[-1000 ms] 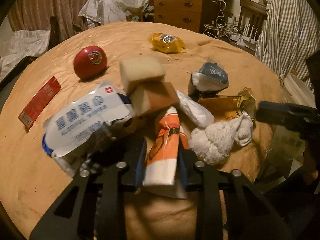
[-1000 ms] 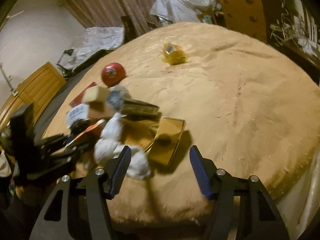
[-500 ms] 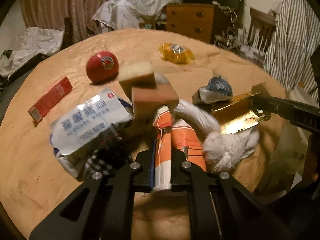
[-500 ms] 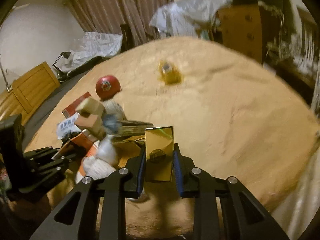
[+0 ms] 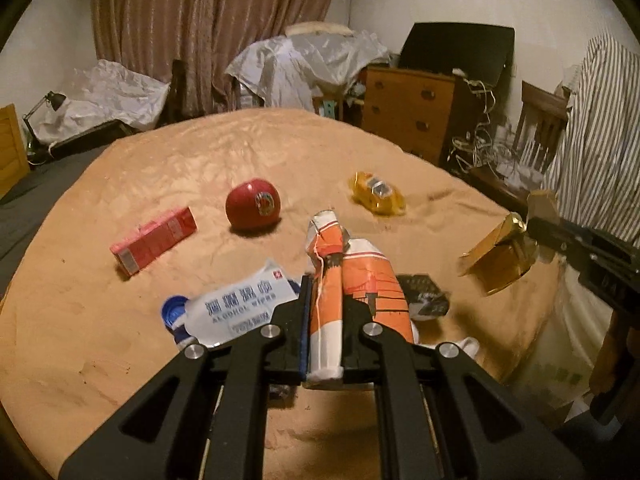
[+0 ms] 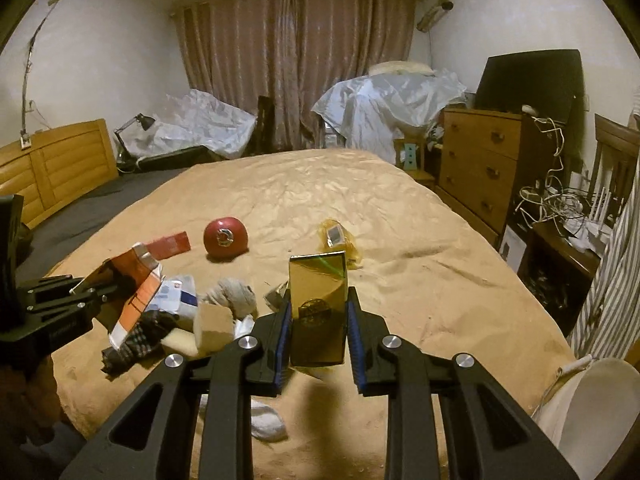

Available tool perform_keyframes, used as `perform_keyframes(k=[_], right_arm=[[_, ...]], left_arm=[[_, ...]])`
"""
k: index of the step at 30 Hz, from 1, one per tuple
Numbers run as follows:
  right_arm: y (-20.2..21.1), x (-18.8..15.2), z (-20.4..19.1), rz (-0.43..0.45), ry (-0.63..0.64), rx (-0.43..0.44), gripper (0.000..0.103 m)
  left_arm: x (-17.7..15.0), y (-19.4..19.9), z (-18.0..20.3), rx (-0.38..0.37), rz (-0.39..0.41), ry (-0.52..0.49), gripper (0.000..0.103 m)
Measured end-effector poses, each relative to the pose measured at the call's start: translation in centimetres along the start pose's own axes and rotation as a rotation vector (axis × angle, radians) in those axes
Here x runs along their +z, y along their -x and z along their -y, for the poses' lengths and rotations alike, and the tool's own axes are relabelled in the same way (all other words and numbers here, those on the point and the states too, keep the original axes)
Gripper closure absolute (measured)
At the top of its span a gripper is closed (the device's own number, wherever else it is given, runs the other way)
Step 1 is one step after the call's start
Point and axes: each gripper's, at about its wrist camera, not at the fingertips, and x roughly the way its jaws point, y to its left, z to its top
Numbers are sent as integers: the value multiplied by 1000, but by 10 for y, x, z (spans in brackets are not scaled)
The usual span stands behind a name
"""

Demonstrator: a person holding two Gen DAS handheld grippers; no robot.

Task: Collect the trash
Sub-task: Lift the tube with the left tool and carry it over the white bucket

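Left gripper (image 5: 325, 332) clamped on orange carton (image 5: 332, 280); right gripper (image 6: 318, 332), gold box (image 6: 318, 296), sponges (image 6: 208, 326) beyond.

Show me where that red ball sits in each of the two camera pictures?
Left wrist view: the red ball lies left of centre on the tan bedspread, right of the red carton.
Right wrist view: the ball is left of centre, beyond the pile.
Shared landmark: the yellow wrapper, to the ball's right in both.

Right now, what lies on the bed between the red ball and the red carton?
Nothing: the tan bedspread between the red ball and the red carton is bare, as the left wrist view shows.
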Motion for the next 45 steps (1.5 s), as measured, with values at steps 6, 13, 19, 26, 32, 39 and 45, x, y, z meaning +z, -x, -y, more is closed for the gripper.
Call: perform_keyframes(k=[6,13,19,26,32,39,45], right_arm=[[20,10,0,25,6,12,77],[71,31,2,77,42,12,77],[126,44,27,101,39,-21,77],[188,47,69,111,34,-117,77],[236,40,115,110,1,-201,77],[295,25,184,81,-41,-311,77],[317,17,240,14,-93,-344,77]], left_arm=[[9,14,9,16,40,0,95],[20,38,41,-24,87,-32,95],[34,51,79,-85,117,-71,95],[46,62,134,-172,140,-131,95],[54,67,185,-261,150,-185,95],[58,61,241,-355,134,-237,95],[54,52,283,-417,90,-293,95]])
